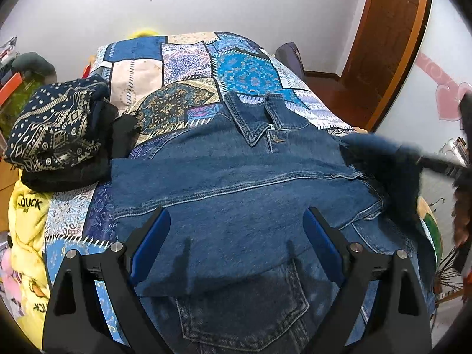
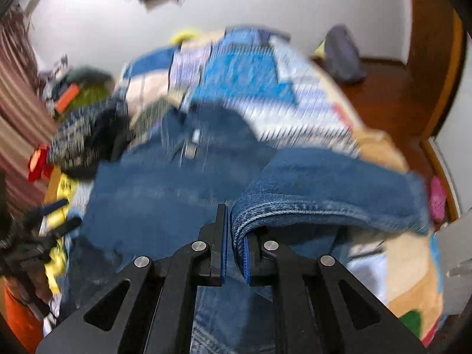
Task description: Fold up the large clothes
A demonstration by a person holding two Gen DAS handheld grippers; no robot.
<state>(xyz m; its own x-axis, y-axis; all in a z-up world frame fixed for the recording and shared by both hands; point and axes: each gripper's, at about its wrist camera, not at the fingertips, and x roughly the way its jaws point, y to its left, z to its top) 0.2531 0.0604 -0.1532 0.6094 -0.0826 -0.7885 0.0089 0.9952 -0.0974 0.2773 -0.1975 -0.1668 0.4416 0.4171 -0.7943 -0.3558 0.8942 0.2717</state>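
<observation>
A blue denim jacket [image 1: 236,177] lies on the patchwork bedspread [image 1: 188,67], collar toward the far side, one sleeve folded across its front. My left gripper [image 1: 236,224] is open just above the jacket's lower part, with nothing between its fingers. My right gripper [image 2: 234,236] is shut on the cuff end of the other denim sleeve [image 2: 339,183] and holds it lifted above the jacket's right side. In the left wrist view this sleeve [image 1: 380,153] shows blurred at the right. The right wrist view is motion-blurred.
A folded dark patterned garment [image 1: 56,129] on black cloth sits at the bed's left. Yellow printed fabric [image 1: 26,224] hangs at the left edge. A wooden door [image 1: 386,29] and wooden floor are at the right. A dark cushion [image 2: 345,53] lies on the floor.
</observation>
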